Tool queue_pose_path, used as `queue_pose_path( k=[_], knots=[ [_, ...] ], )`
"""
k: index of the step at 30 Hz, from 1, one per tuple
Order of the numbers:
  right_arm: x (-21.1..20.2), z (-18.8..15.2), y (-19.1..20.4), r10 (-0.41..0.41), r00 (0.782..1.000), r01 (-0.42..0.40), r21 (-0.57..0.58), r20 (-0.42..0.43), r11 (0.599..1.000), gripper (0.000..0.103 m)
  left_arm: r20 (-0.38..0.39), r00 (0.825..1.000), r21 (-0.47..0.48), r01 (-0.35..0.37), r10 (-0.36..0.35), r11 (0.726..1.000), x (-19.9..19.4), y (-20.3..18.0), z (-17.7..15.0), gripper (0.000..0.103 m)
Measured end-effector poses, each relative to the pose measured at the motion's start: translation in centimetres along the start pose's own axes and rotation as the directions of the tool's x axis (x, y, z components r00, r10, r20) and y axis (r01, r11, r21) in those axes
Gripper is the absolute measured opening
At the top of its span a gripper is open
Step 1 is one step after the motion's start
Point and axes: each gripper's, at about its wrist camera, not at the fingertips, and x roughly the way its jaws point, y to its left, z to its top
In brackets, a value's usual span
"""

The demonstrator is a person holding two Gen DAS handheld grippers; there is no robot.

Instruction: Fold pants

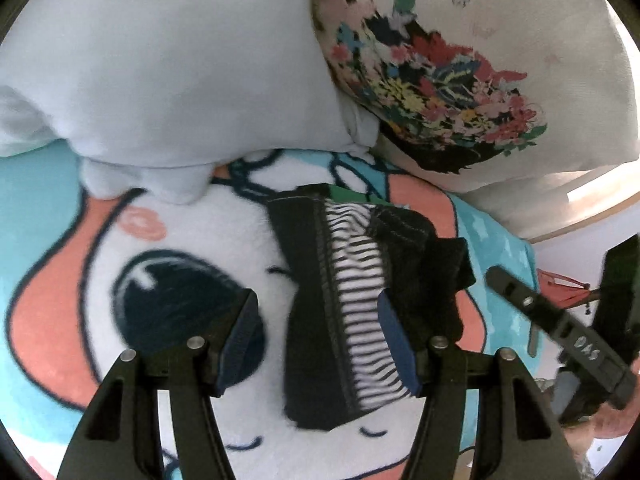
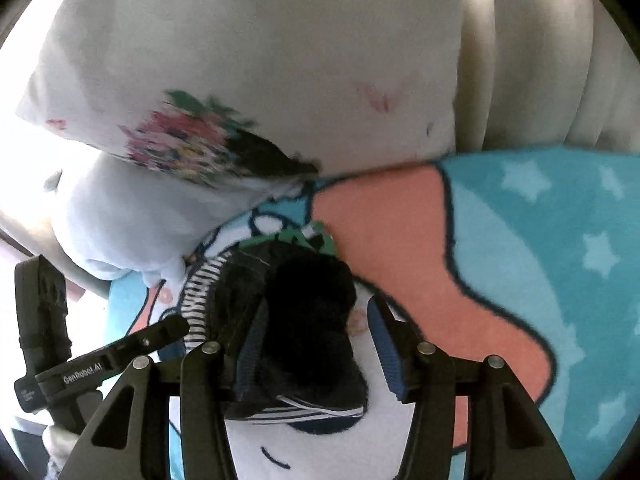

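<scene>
The small black pants [image 1: 312, 320], with a black-and-white striped lining [image 1: 360, 300] showing, lie bunched and folded on a cartoon-print blanket [image 1: 60, 208]. My left gripper [image 1: 316, 304] stands open over them; its left pad [image 1: 240, 340] is clear of the cloth and its right pad [image 1: 396, 344] lies against the striped part. In the right wrist view the black pants [image 2: 312, 320] sit between the jaws of my right gripper [image 2: 318, 308], which is open, its right pad [image 2: 386, 352] off the cloth. Each gripper shows in the other's view: the right gripper's finger [image 1: 560, 332], the left gripper's finger [image 2: 120, 352].
A pale blue pillow [image 1: 180, 80] and a floral pillow [image 1: 440, 80] lie just beyond the pants on the blanket [image 2: 560, 260]. A cream padded surface [image 2: 540, 60] rises behind. A light wooden edge [image 1: 592, 200] shows at the right.
</scene>
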Motion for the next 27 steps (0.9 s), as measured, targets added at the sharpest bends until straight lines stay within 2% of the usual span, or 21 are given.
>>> queue_pose_path(
  k=[3,6,7,8,9,10,11,14,16,18,21,23,25,27],
  knots=[
    [-0.3,0.0,2.4,-0.039,0.999,0.041,-0.056,0.033,0.998,0.056,0.000,1.000,0.005,-0.015,0.015,1.000,-0.8,0.6,-0.6,0.061],
    [1.8,-0.3,3.4,-0.125,0.992,0.126,-0.090,0.012,0.988,0.056,-0.003,1.000,0.014,-0.016,0.016,1.000,-1.9,1.3,-1.6,0.061],
    [2.9,-0.5,3.3,-0.161,0.987,0.160,-0.104,-0.006,0.982,0.056,0.000,1.000,0.019,-0.013,0.013,1.000,-2.4,1.5,-2.1,0.061],
    [4.4,-1.1,2.7,-0.230,0.973,0.225,-0.108,-0.033,0.968,0.056,0.003,1.000,0.025,-0.012,0.012,1.000,-2.8,1.6,-2.4,0.061],
    [5.3,-1.5,1.9,-0.261,0.963,0.256,-0.087,-0.061,0.963,0.056,0.007,1.000,0.034,-0.012,0.012,0.999,-3.2,1.7,-2.7,0.061],
    [5.7,-1.9,0.7,-0.245,0.966,0.243,-0.033,-0.086,0.969,0.056,0.013,1.000,0.041,-0.012,0.012,0.999,-3.5,1.8,-3.0,0.061],
    [5.3,-2.1,-0.9,-0.194,0.977,0.200,0.065,-0.088,0.978,0.060,0.022,1.000,0.050,-0.012,0.010,0.999,-4.0,1.9,-3.2,0.061],
    [4.2,-2.3,-3.5,-0.096,0.992,0.114,0.238,-0.087,0.964,0.063,0.043,0.999,0.069,-0.009,0.006,0.998,-4.9,2.3,-3.6,0.061],
    [2.6,-2.2,-3.7,-0.136,0.990,0.142,0.266,-0.039,0.954,0.063,0.053,0.999,0.071,-0.010,0.007,0.997,-5.3,2.5,-3.8,0.062],
    [0.7,-2.0,-2.3,-0.177,0.984,0.166,0.223,0.028,0.961,0.063,0.064,0.998,0.074,-0.012,0.007,0.997,-5.7,2.5,-3.9,0.062],
    [0.0,-1.7,1.0,-0.178,0.982,0.172,0.087,0.065,0.981,0.061,0.086,0.996,0.072,-0.029,0.023,0.997,-6.2,2.2,-4.3,0.062],
    [1.0,-1.9,2.9,-0.156,0.986,0.156,-0.009,0.052,0.988,0.057,0.101,0.994,0.072,-0.049,0.042,0.996,-6.9,2.0,-4.6,0.062],
    [2.5,-2.1,3.3,-0.122,0.992,0.123,-0.038,0.017,0.992,0.050,0.126,0.989,0.070,-0.083,0.074,0.994,-7.5,1.6,-5.0,0.062],
    [4.9,-2.7,3.0,-0.094,0.993,0.089,-0.074,-0.068,0.993,0.051,0.153,0.983,0.058,-0.115,0.105,0.992,-8.2,1.2,-5.4,0.062]
  ],
)
